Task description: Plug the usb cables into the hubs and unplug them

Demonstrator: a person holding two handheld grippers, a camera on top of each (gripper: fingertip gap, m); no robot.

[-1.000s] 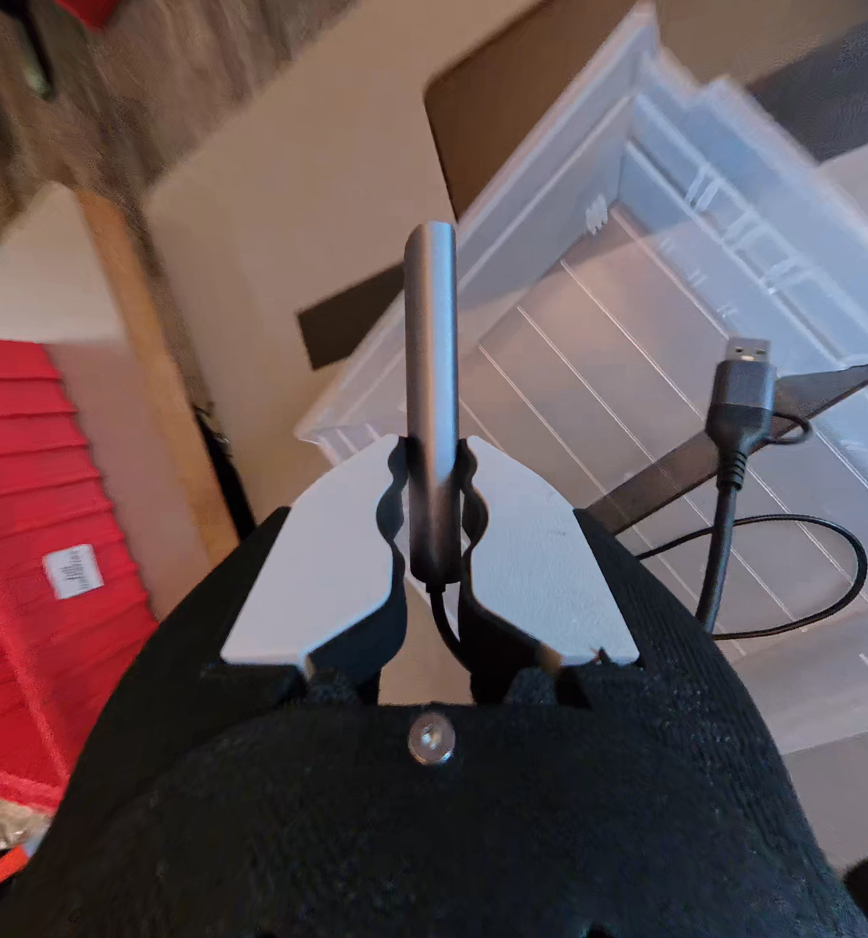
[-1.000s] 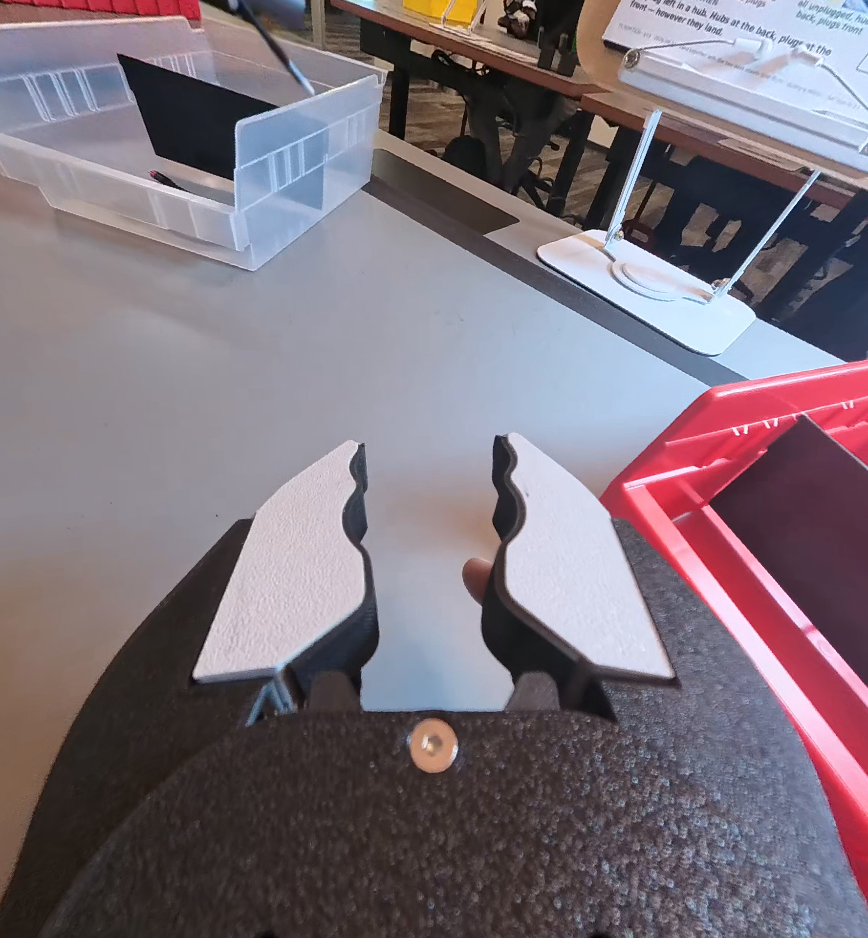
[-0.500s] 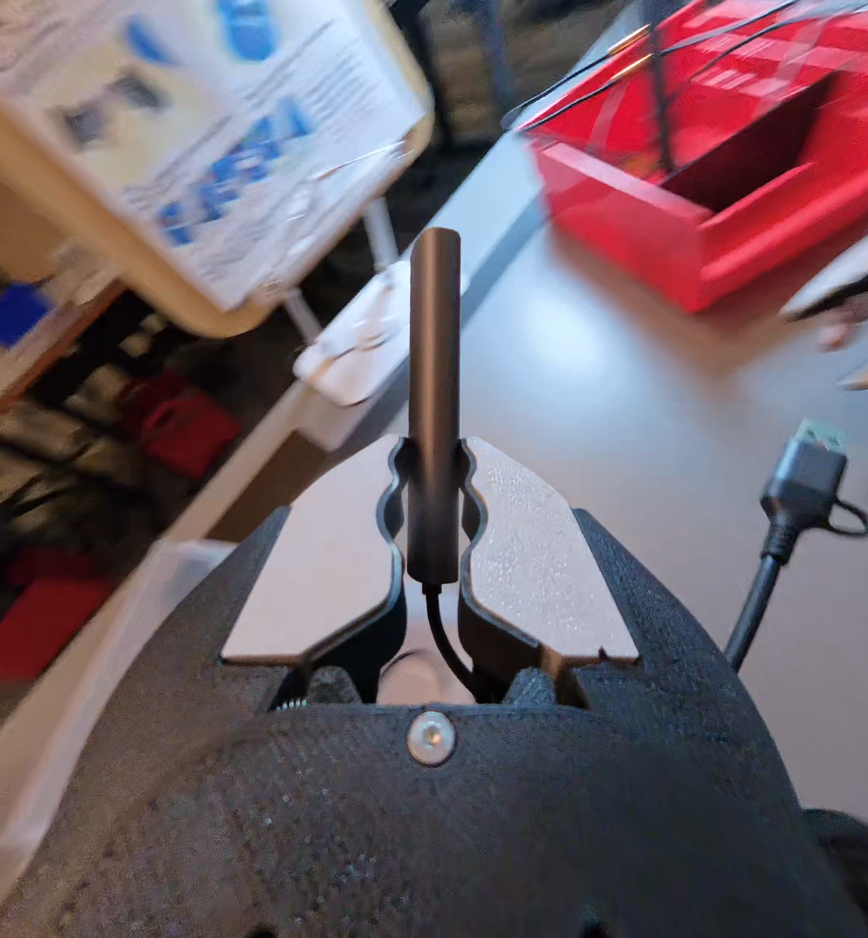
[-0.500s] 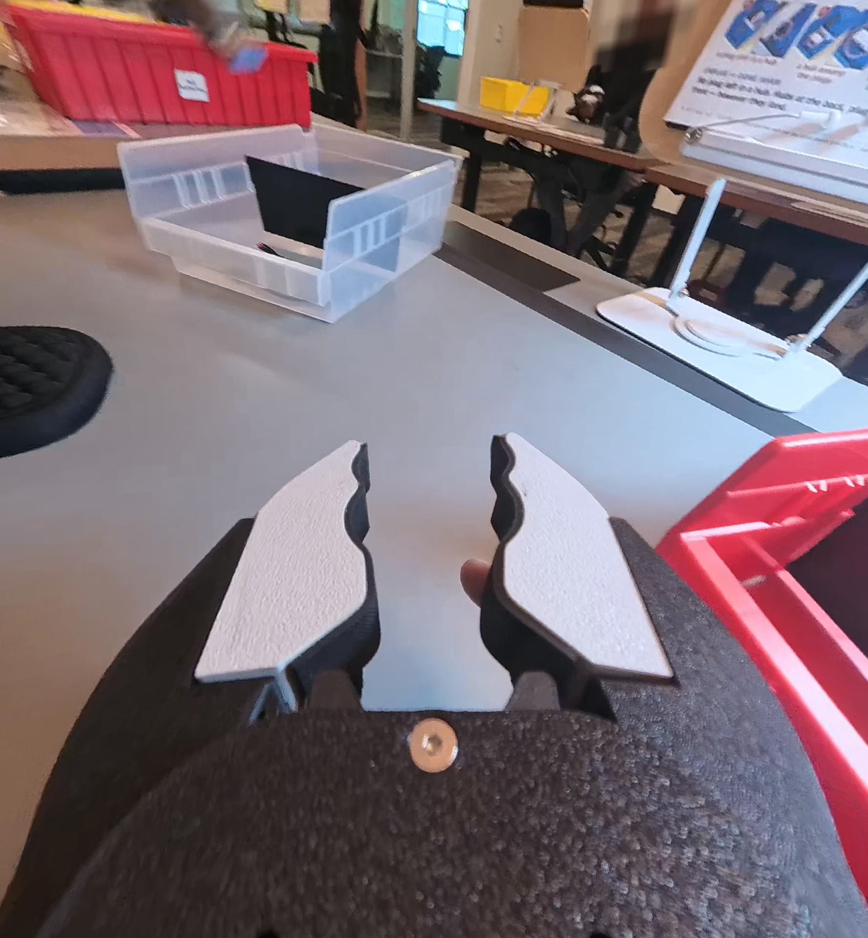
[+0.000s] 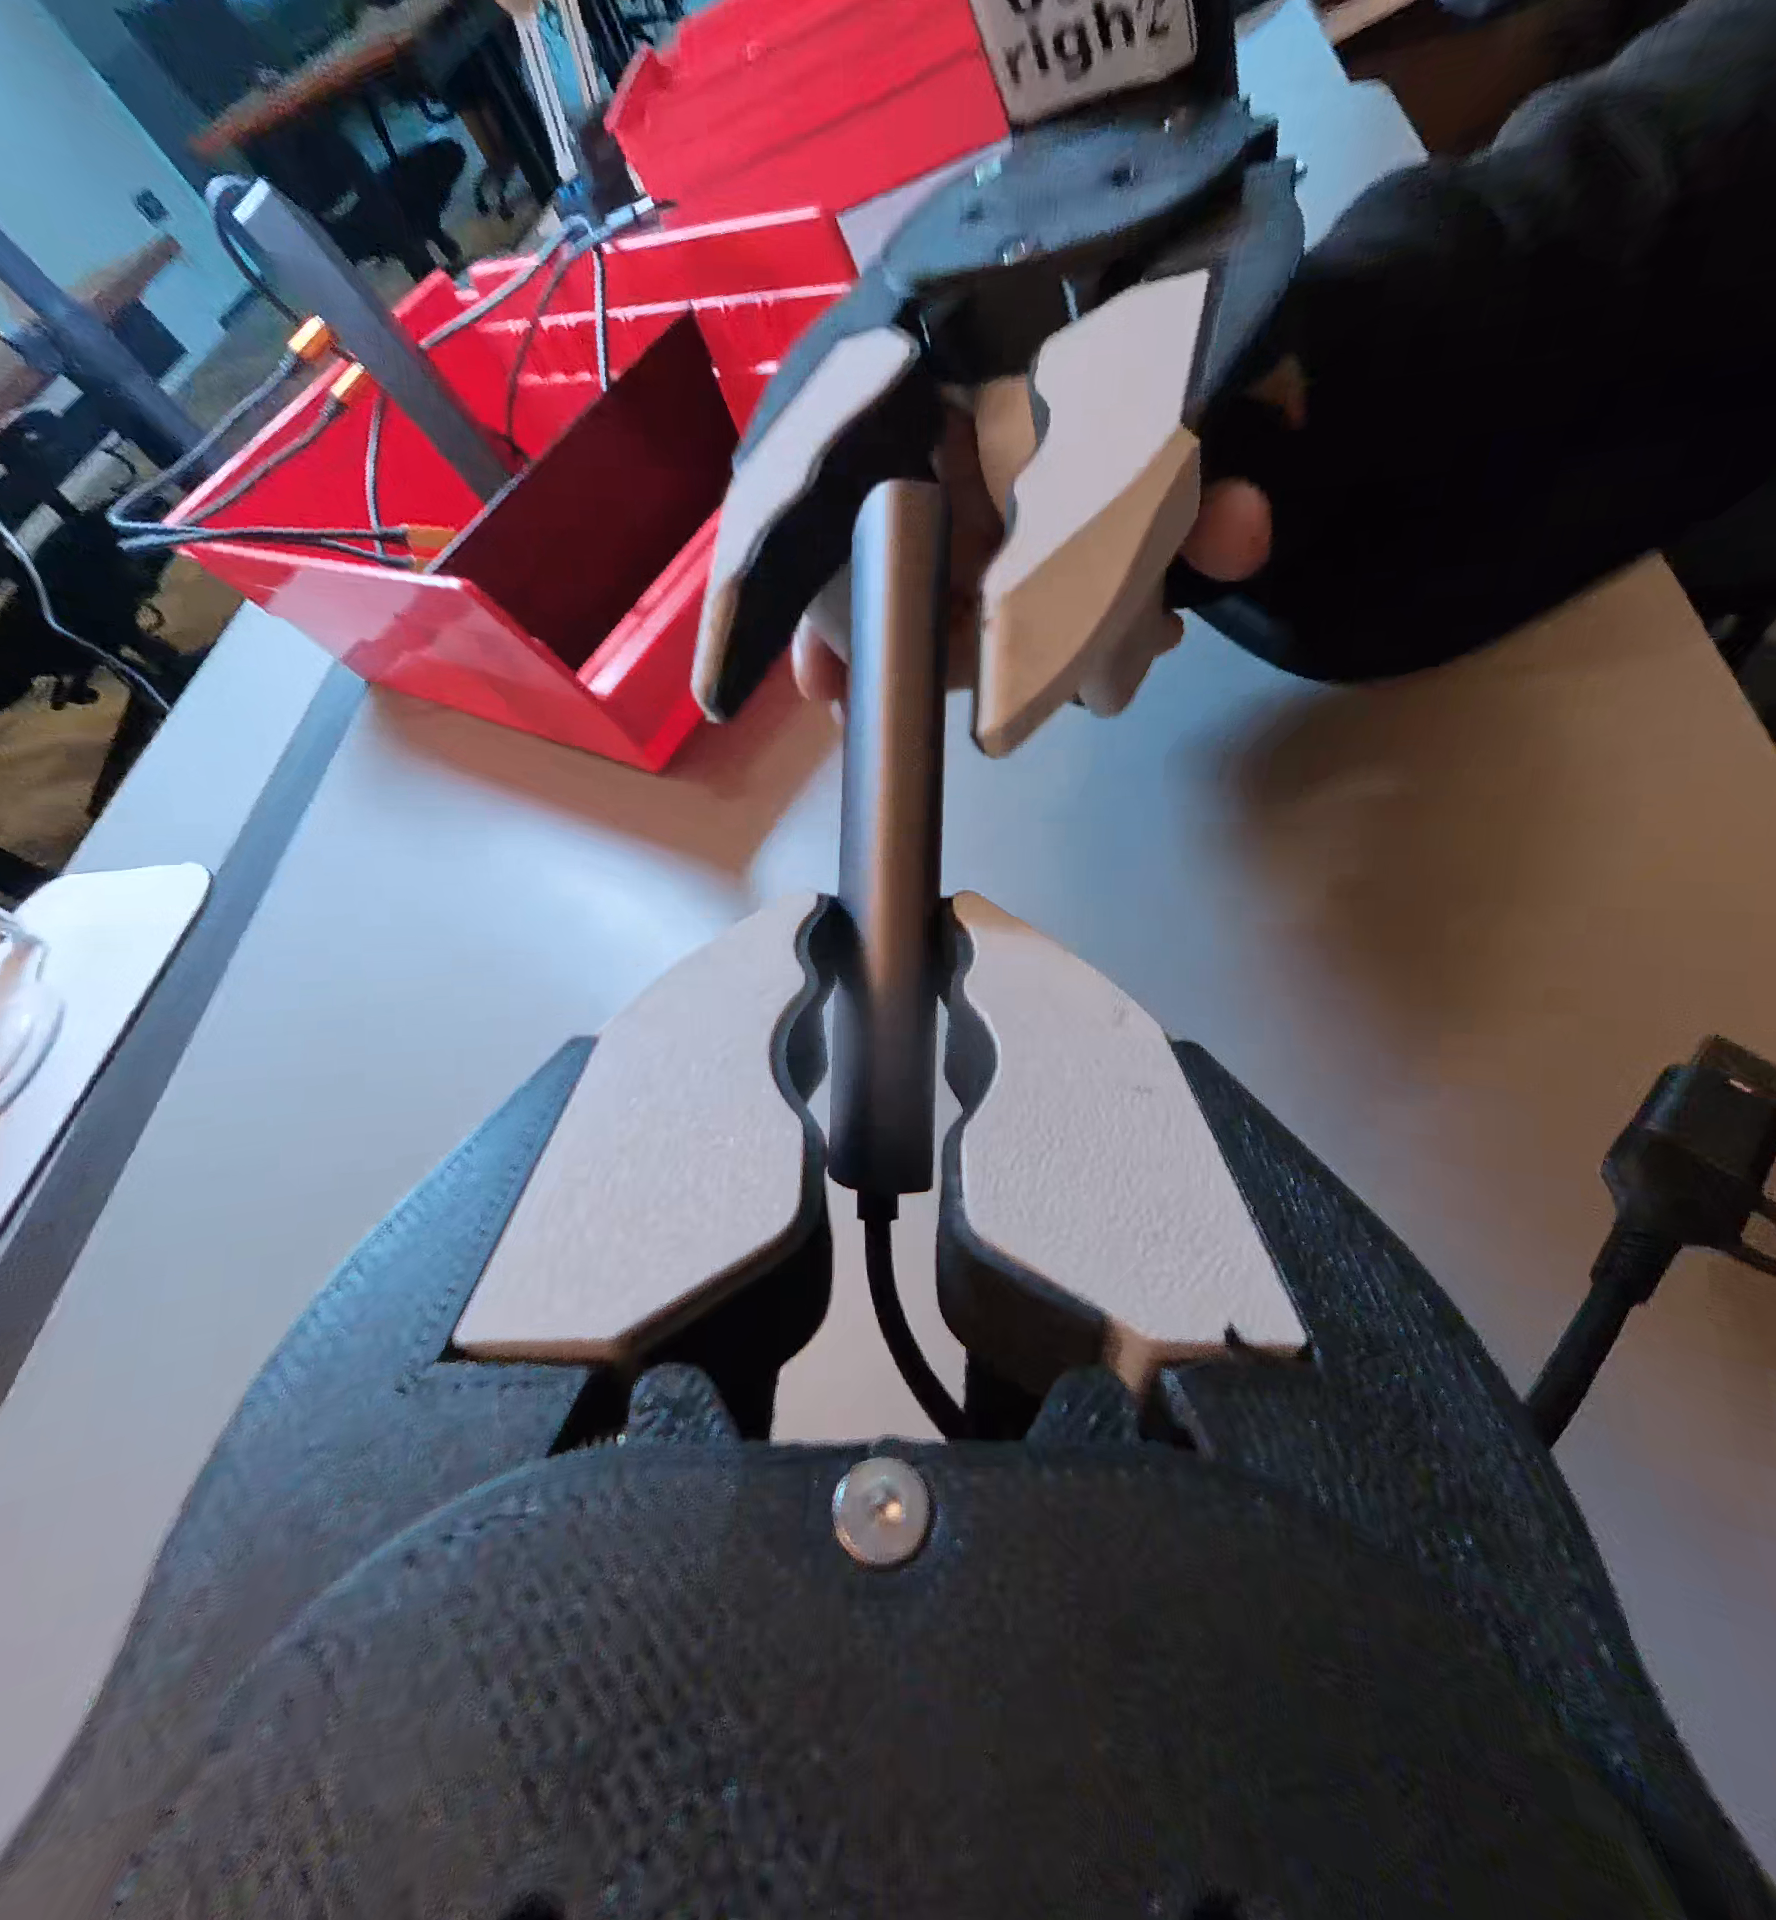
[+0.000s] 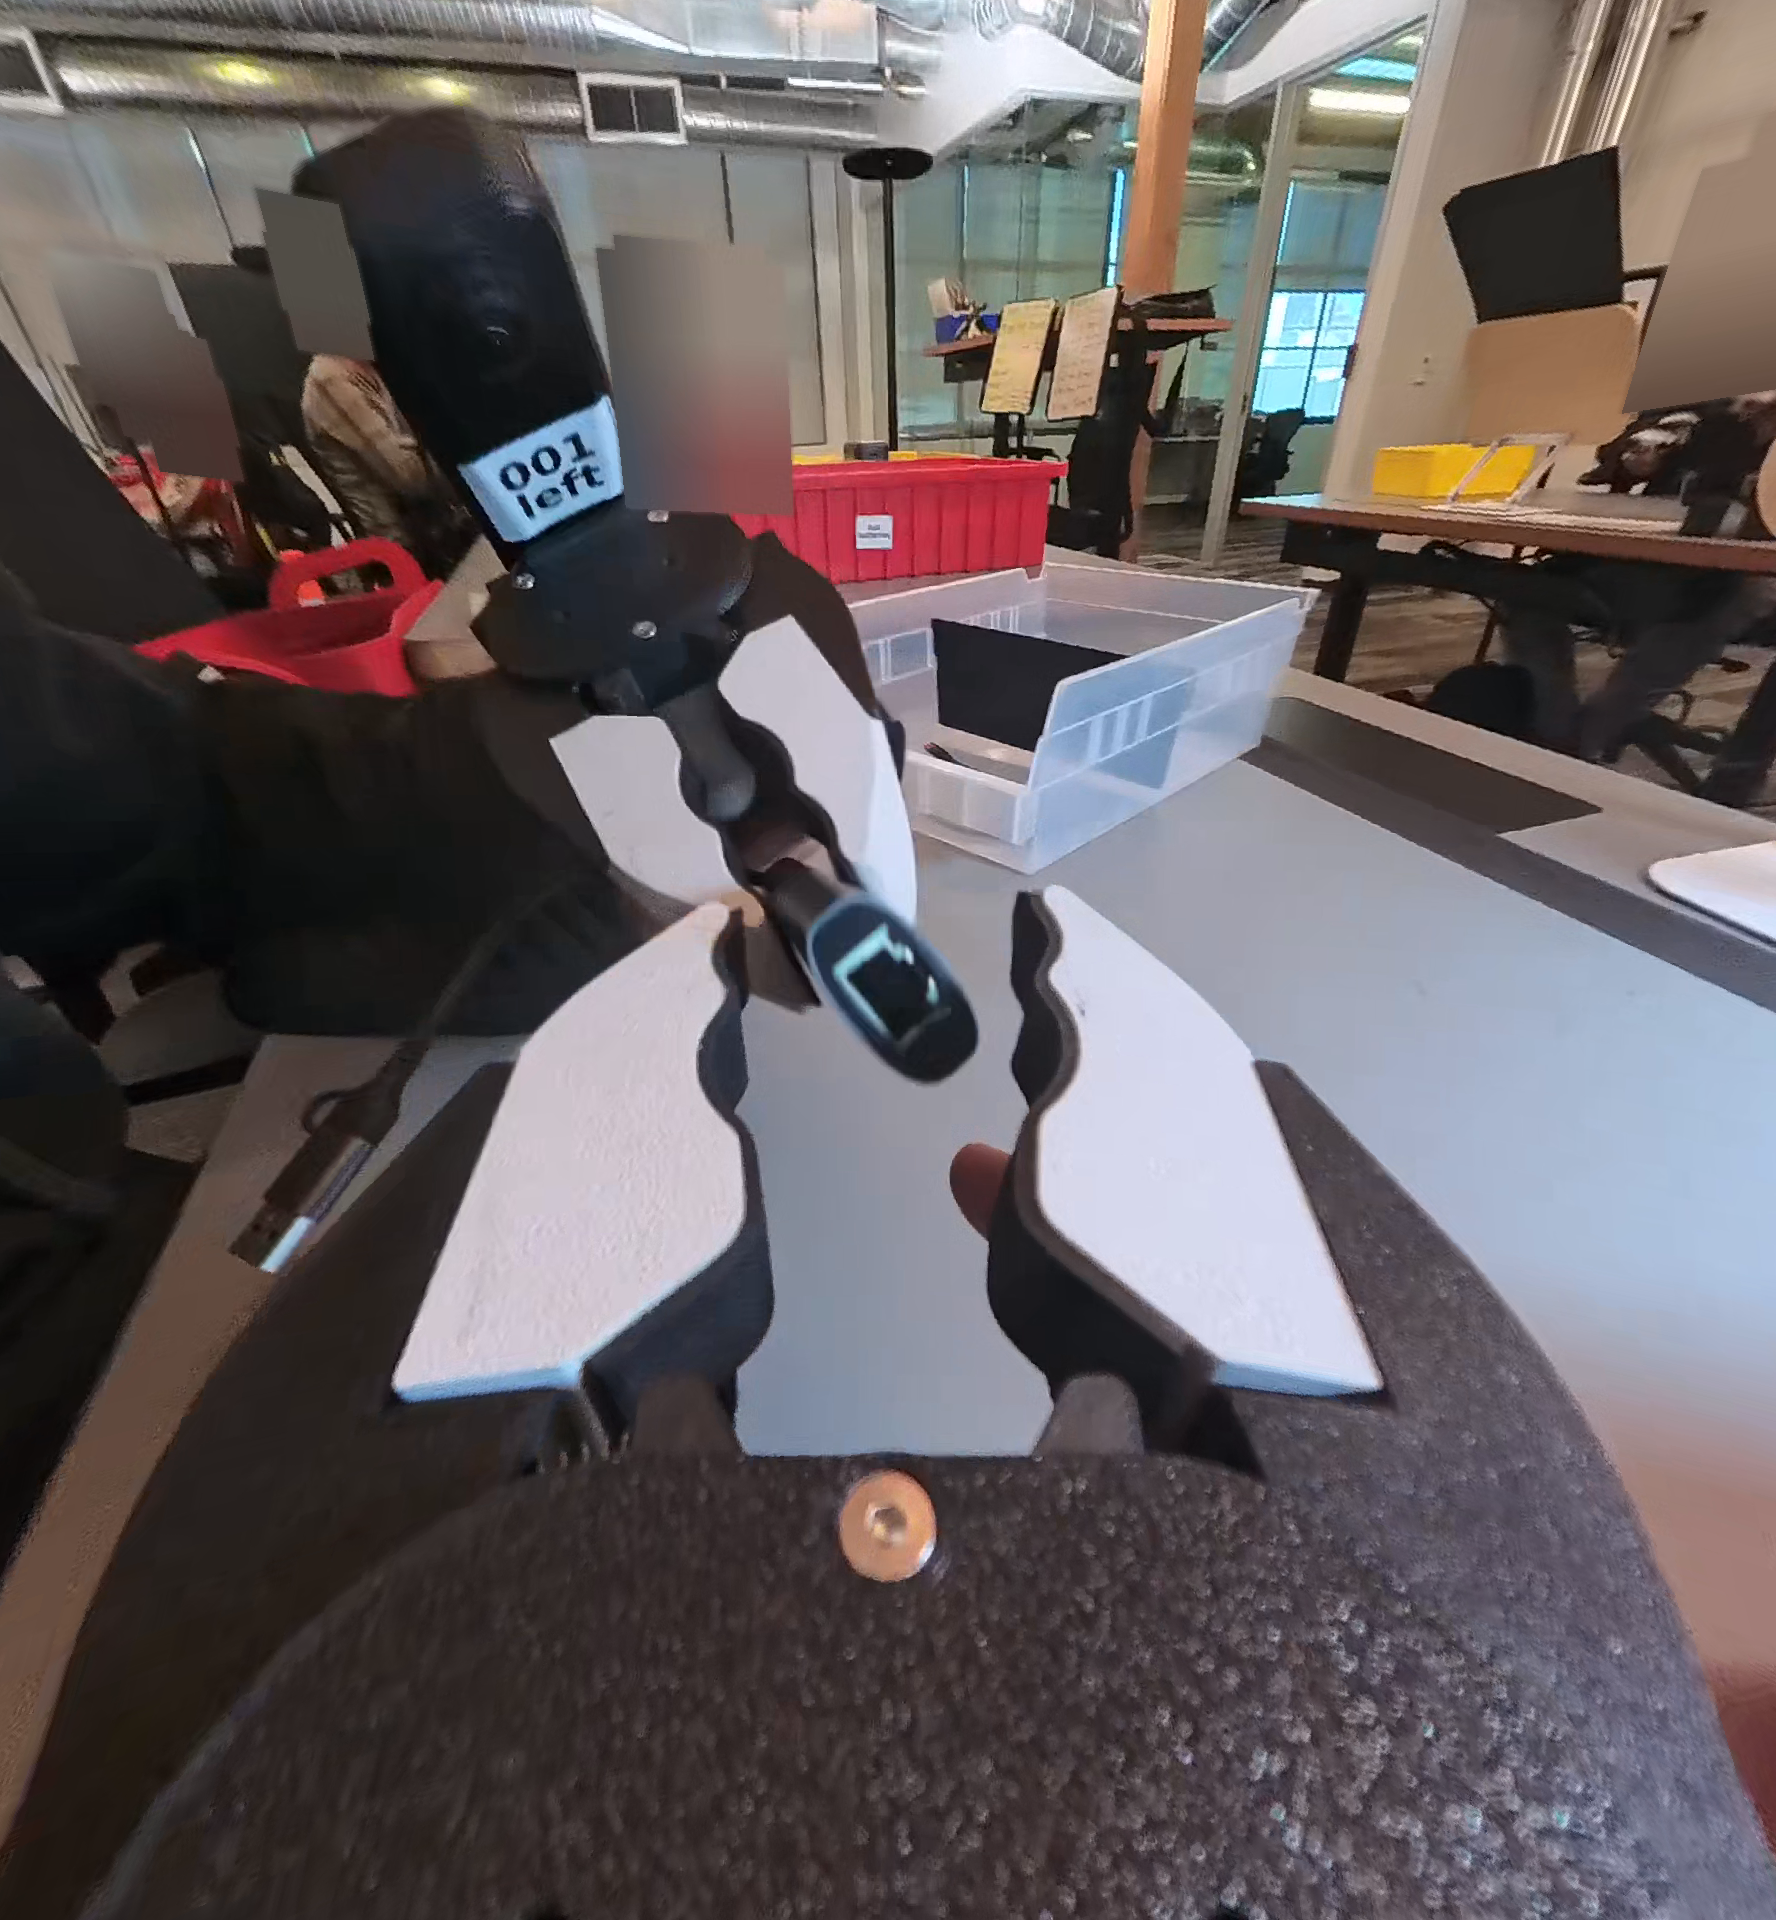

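The slim dark-grey metal USB hub (image 5: 889, 831) sits clamped at its cabled end between the white pads of the left gripper (image 5: 884, 925), standing up along the fingers above the grey table (image 5: 468, 935). Its free end, showing a port in the right wrist view (image 6: 889, 987), pokes into the gap of the right gripper (image 6: 879, 914), whose jaws are spread apart on either side of the hub tip without touching it. From the hub's base a thin black cable (image 5: 899, 1340) loops back, and its black USB plug (image 5: 1694, 1143) hangs just right of the left gripper. A black-gloved hand (image 5: 1486, 416) holds the right gripper. Beyond it a red plastic bin (image 5: 385, 613) with a dark divider holds braided cables. Farther off on the table stands a clear plastic bin (image 6: 1102, 717).
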